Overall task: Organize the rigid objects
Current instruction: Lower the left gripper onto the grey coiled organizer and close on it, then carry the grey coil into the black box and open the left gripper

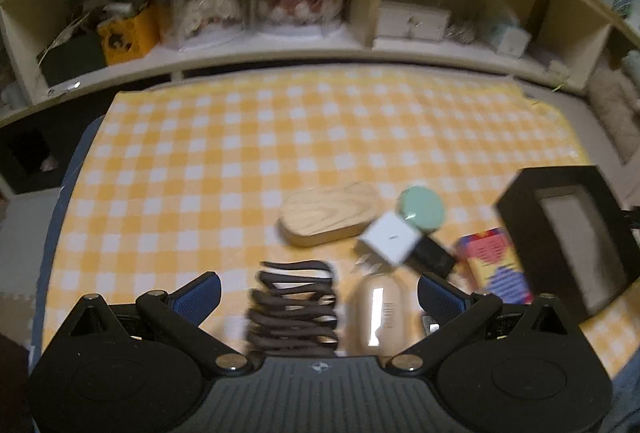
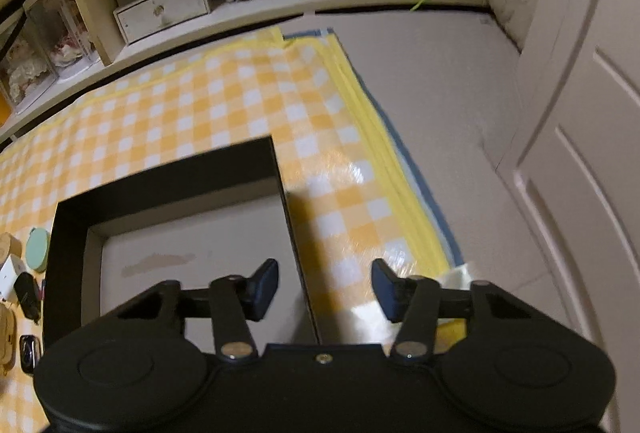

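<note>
- right gripper point(image 2: 325, 289), low in its frame, stands with jaws apart astride the right wall of the black box point(image 2: 289, 217), pads not touching it.
- left gripper point(image 1: 319, 295) is spread wide over a dark coiled piece point(image 1: 294, 309) and a beige case point(image 1: 378, 313).
- mid-frame on the checked cloth point(image 1: 240, 137): white cube point(image 1: 390, 239), green disc point(image 1: 421, 209), wooden oval point(image 1: 330, 213).
- shelves point(image 1: 280, 49) run along the top.

A black open-topped box point(image 1: 568, 233) with a pale floor stood at the right of the yellow-checked cloth. Left of it lay a colourful card box point(image 1: 494, 265), a white cube charger point(image 1: 390, 239), a mint round case point(image 1: 422, 209), an oval wooden box point(image 1: 330, 213), a dark coiled cord point(image 1: 294, 309) and a beige case point(image 1: 378, 313) nearest.
</note>
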A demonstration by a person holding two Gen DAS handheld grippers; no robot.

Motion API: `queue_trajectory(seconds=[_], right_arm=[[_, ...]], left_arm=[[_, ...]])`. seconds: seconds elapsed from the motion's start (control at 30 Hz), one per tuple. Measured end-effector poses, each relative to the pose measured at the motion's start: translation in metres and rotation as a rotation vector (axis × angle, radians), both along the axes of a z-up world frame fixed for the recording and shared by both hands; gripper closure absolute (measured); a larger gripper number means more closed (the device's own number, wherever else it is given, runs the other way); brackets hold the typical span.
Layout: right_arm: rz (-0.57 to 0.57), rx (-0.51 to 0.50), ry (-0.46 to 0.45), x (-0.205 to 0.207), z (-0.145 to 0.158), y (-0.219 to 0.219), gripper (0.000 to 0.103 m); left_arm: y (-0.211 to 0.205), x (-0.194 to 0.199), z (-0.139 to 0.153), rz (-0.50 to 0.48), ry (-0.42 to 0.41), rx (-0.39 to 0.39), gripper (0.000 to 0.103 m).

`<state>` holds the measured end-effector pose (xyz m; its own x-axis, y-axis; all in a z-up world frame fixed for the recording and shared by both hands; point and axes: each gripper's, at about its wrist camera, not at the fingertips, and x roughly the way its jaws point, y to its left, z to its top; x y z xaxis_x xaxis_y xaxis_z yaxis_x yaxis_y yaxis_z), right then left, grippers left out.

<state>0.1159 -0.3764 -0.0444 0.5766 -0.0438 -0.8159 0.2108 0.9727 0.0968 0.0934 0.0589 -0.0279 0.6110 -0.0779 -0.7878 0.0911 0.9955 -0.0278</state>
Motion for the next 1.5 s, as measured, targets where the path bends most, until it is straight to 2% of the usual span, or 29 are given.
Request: queue_trajectory(seconds=[0.03,0.13,0.2,0.3,0.47,0.57,0.67,0.7,0.73,0.9,1.07,1.27,1.37,1.5], right_arm=[[0.006,0.015,0.01,0.0,-0.002,0.0,0.077],[0.014,0.046,0.023,0.0,-0.004,-0.001,0.096],[0.013,0.04,0.026,0.001,-0.004,0.001,0.096],[0.018,0.028,0.03,0.002,-0.004,0.003,0.096],[0.021,0.022,0.034,0.001,-0.004,0.005,0.096],[0.019,0.023,0.035,0.001,-0.003,0.004,0.096],[0.02,0.017,0.035,0.001,-0.003,0.006,0.096],[0.02,0.018,0.035,0.002,-0.003,0.005,0.096],[0.018,0.021,0.034,0.002,-0.004,0.005,0.096],[0.017,0.023,0.031,0.001,-0.004,0.005,0.096],[0.012,0.034,0.033,0.0,-0.004,0.004,0.097],[0.014,0.041,0.036,0.0,-0.004,0.003,0.097],[0.017,0.041,0.037,0.0,-0.004,0.002,0.097],[0.017,0.053,0.038,0.0,-0.005,0.001,0.097]], left_arm=[[0.005,0.004,-0.004,0.022,0.014,0.014,0.0],[0.02,0.016,-0.019,0.084,0.075,0.066,0.0],[0.03,0.02,-0.028,0.091,0.111,0.052,0.0],[0.04,0.022,-0.034,0.093,0.172,-0.03,0.001],[0.03,0.019,-0.031,0.021,0.181,-0.107,0.006],[0.019,0.019,-0.035,-0.01,0.204,-0.073,0.018],[0.021,0.019,-0.036,0.007,0.206,-0.09,0.023],[0.022,0.019,-0.036,0.014,0.205,-0.101,0.029],[0.023,0.02,-0.036,0.025,0.209,-0.097,0.039],[0.032,0.018,-0.036,0.039,0.22,-0.124,0.039],[0.029,0.016,-0.032,0.066,0.193,-0.1,0.04],[0.037,0.007,-0.012,0.144,0.12,-0.176,0.04],[0.025,0.003,0.004,0.141,0.078,-0.214,0.04],[-0.014,0.004,0.022,0.084,0.041,-0.245,0.04]])
